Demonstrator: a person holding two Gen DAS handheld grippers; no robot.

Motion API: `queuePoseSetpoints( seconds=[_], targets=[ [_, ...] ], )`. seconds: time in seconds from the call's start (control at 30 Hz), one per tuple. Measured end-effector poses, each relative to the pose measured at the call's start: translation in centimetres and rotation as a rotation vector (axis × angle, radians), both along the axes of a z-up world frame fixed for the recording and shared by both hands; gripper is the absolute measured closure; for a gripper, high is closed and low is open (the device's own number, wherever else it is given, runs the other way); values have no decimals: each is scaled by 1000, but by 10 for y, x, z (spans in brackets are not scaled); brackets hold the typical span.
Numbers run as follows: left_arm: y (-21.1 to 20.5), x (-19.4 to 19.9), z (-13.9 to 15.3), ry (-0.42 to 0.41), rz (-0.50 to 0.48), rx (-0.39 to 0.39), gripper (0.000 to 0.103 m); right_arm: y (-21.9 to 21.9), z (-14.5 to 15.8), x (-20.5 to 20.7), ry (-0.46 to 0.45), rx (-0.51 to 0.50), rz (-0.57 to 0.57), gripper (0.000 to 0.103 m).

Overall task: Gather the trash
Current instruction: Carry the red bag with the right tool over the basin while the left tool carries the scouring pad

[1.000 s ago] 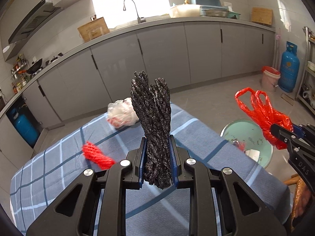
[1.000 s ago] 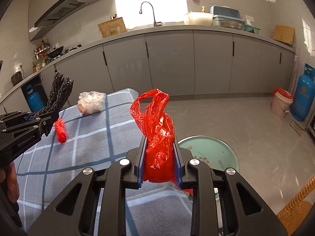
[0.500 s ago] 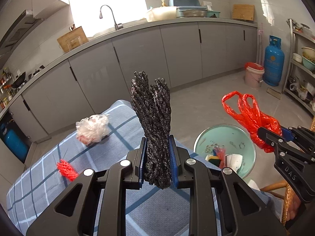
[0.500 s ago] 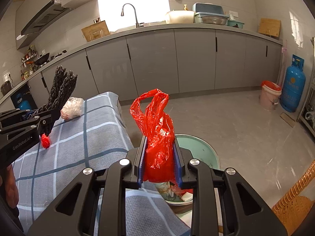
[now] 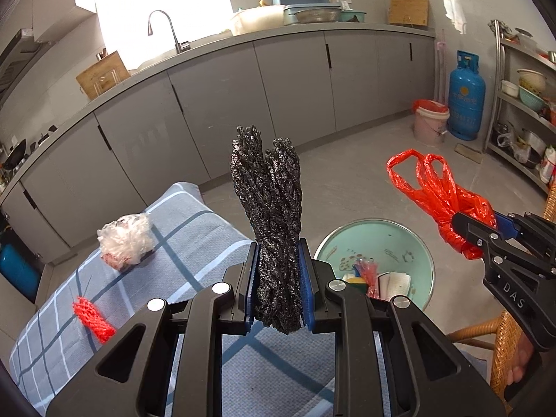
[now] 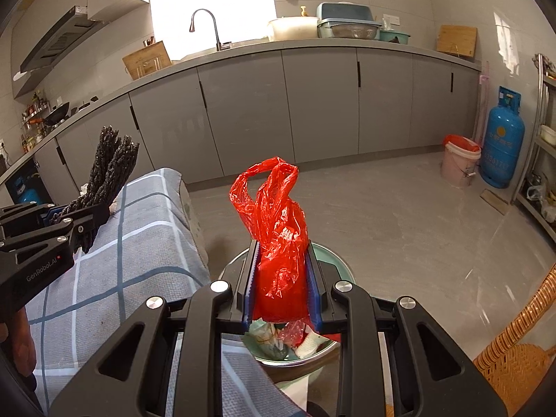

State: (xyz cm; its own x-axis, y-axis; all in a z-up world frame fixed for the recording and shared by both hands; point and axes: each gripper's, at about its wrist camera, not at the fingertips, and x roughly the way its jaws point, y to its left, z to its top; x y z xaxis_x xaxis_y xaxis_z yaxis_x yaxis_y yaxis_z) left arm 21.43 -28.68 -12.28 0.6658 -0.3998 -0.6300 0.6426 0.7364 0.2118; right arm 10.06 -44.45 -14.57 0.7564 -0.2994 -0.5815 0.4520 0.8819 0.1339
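Two pieces of trash are carried toward a pale green basin (image 5: 375,239) on the floor beside the blue checked table (image 5: 194,229). A black crumpled bundle (image 5: 269,222) is clamped in the left gripper (image 5: 278,292), a red plastic bag (image 6: 278,239) in the right gripper (image 6: 281,288). Each load apparently awaits release over the basin; a clear plastic wad (image 5: 125,239) and red netting (image 5: 92,319) lie uncollected on the table.

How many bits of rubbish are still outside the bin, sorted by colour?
Red: 2, the bag in the right tool and the net on the table.
Black: 1, the bundle in the left tool.
Clear: 1, the wad on the table.
Total: 4
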Motion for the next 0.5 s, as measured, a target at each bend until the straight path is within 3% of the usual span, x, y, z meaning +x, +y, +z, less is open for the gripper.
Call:
queuePoseSetpoints(
  seconds=[0.5],
  targets=[
    [-44, 1, -21, 30, -66, 29, 81, -31, -16, 3, 28, 11, -33, 77]
  ],
)
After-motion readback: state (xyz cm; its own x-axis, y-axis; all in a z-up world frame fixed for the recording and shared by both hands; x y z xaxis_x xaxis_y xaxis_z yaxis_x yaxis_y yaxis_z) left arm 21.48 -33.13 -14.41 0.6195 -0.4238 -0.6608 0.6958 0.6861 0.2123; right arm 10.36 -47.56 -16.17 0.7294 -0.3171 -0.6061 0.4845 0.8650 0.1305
